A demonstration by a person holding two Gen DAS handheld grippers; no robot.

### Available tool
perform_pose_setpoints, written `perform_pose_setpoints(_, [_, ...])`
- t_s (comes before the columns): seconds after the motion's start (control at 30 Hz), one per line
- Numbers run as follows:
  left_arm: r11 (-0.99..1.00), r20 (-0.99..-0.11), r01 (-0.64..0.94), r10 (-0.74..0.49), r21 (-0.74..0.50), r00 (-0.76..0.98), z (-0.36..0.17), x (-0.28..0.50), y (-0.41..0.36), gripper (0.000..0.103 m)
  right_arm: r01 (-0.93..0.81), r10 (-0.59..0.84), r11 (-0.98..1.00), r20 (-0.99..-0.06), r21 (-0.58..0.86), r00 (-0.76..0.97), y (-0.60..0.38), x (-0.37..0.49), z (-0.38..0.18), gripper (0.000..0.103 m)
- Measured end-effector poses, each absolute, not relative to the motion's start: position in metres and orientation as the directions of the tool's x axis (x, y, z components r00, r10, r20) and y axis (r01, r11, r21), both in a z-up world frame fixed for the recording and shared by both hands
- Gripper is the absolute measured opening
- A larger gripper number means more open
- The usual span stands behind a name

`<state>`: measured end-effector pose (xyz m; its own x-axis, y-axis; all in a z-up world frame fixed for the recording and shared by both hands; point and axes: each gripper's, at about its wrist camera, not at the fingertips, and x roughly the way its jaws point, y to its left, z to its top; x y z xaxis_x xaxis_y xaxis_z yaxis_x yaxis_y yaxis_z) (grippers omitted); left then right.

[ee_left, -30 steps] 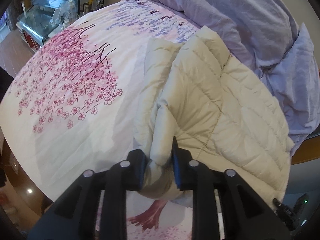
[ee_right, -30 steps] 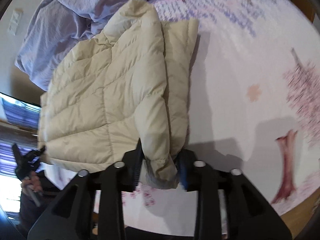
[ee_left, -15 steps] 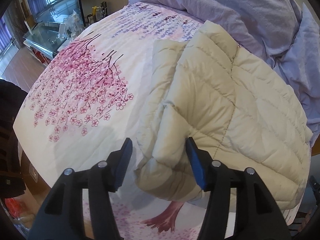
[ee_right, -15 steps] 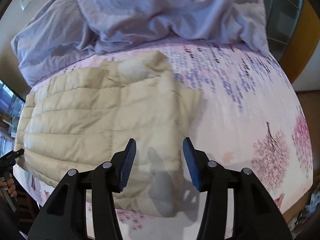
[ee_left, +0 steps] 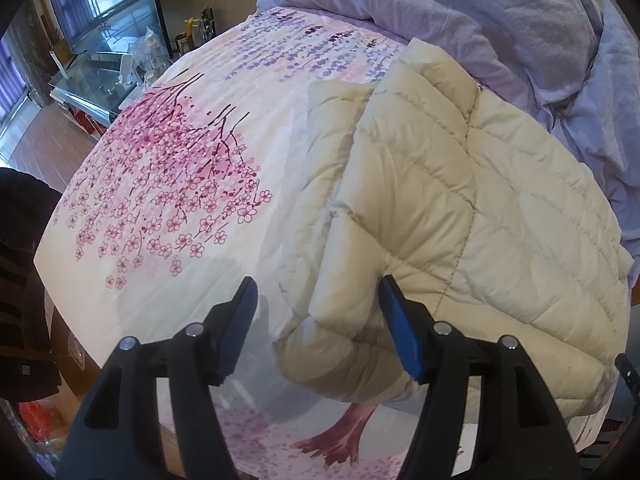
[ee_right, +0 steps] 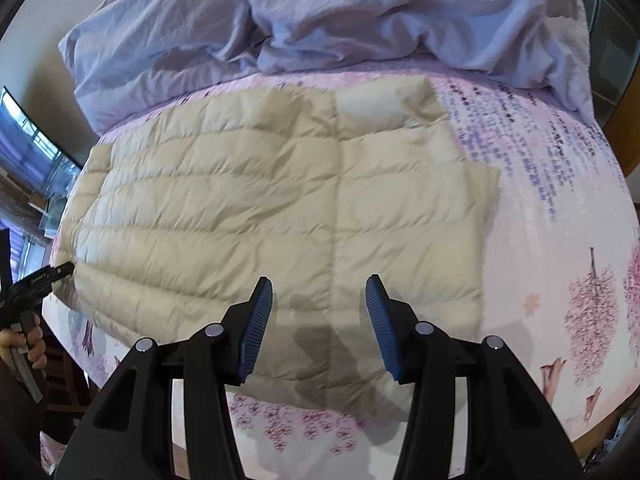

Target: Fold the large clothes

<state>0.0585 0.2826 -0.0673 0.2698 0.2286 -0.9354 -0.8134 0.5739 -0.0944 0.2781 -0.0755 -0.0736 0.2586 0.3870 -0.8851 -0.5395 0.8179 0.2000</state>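
Observation:
A cream quilted down jacket [ee_left: 472, 208] lies folded on the floral bed sheet [ee_left: 200, 152], its sleeve laid over the body. My left gripper [ee_left: 320, 320] hovers over the jacket's near folded corner; its jaws are opening and the corner sits between them without being pressed. In the right wrist view the jacket [ee_right: 280, 200] lies flat and wide across the bed. My right gripper [ee_right: 320, 320] is open above the jacket's near edge, with nothing gripped.
A crumpled lavender duvet [ee_right: 360, 12] is heaped along the far side of the bed, touching the jacket's far edge. A glass cabinet [ee_left: 100, 76] stands beyond the bed's left edge. A hand holding the other gripper's handle [ee_right: 28, 312] shows at the left of the right wrist view.
Both grippers let go of the jacket's folded sleeve and opened. The right gripper rose and swung around, so the jacket now lies broadside in its view. The left stayed in place, jaws widening.

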Motion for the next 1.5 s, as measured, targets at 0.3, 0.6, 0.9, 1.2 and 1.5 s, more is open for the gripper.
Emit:
perform_pose_setpoints(0.3, [0.579, -0.938, -0.811, 0.230, -0.081, 0.257, -0.069, 0.060, 0.286, 0.072, -0.573, 0.332, 0.807, -0.911, 0.140, 0.244, -0.054, 0.264, -0.101, 0.051])
perform_pose_setpoints(0.6, [0.586, -0.935, -0.801, 0.201, -0.122, 0.291, -0.064, 0.061, 0.292, 0.077, -0.600, 0.253, 0.798, -0.934, 0.053, 0.253, -0.034, 0.262, -0.127, 0.052])
perform_pose_setpoints(0.9, [0.577, -0.932, -0.780, 0.086, -0.240, 0.351, -0.068, 0.080, 0.318, 0.084, -0.595, 0.251, 0.802, -0.935, 0.055, 0.252, -0.032, 0.262, -0.127, 0.052])
perform_pose_setpoints(1.2, [0.544, -0.943, -0.802, 0.052, -0.248, 0.327, -0.091, 0.094, 0.329, 0.090, -0.598, 0.259, 0.799, -0.935, 0.066, 0.244, -0.035, 0.263, -0.127, 0.052])
perform_pose_setpoints(1.5, [0.497, -0.904, -0.785, 0.002, -0.370, 0.428, -0.096, 0.088, 0.318, 0.055, -0.595, 0.262, 0.800, -0.935, 0.071, 0.240, -0.033, 0.262, -0.127, 0.052])
